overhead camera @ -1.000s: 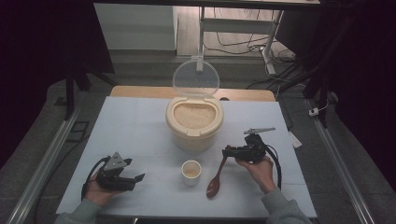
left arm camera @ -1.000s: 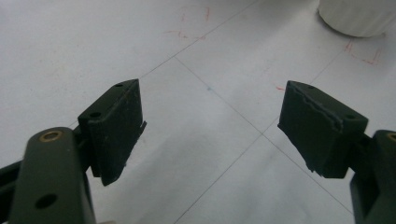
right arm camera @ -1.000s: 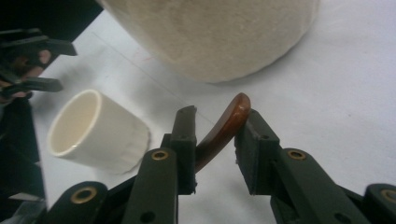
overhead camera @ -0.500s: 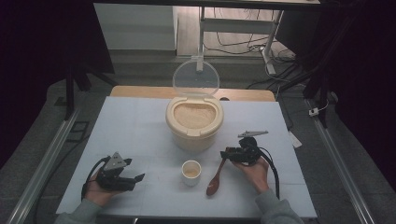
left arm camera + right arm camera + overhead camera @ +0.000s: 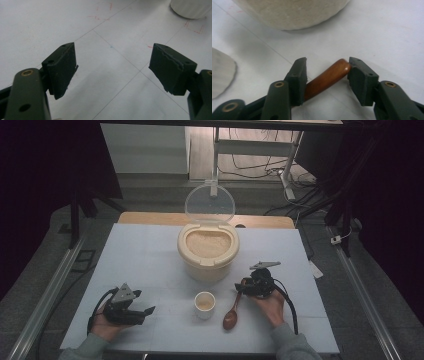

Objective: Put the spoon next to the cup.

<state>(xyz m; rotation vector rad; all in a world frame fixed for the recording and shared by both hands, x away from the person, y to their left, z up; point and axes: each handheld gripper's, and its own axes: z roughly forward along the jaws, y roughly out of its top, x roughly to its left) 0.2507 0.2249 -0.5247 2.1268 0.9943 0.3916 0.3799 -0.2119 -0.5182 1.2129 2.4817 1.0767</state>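
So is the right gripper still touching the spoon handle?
Touching. In the right gripper view the spoon handle tip rests against one pad while a gap shows at the other; the right gripper jaws have just been opening, so it's no firm grip.

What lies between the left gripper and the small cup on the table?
Nothing: in the high view the stretch of white table from the left gripper to the small cup is bare. The left gripper view shows bare table between its open jaws.

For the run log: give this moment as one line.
right gripper: jaws just opening, wooden spoon handle between | left gripper: open, empty | cup beside spoon
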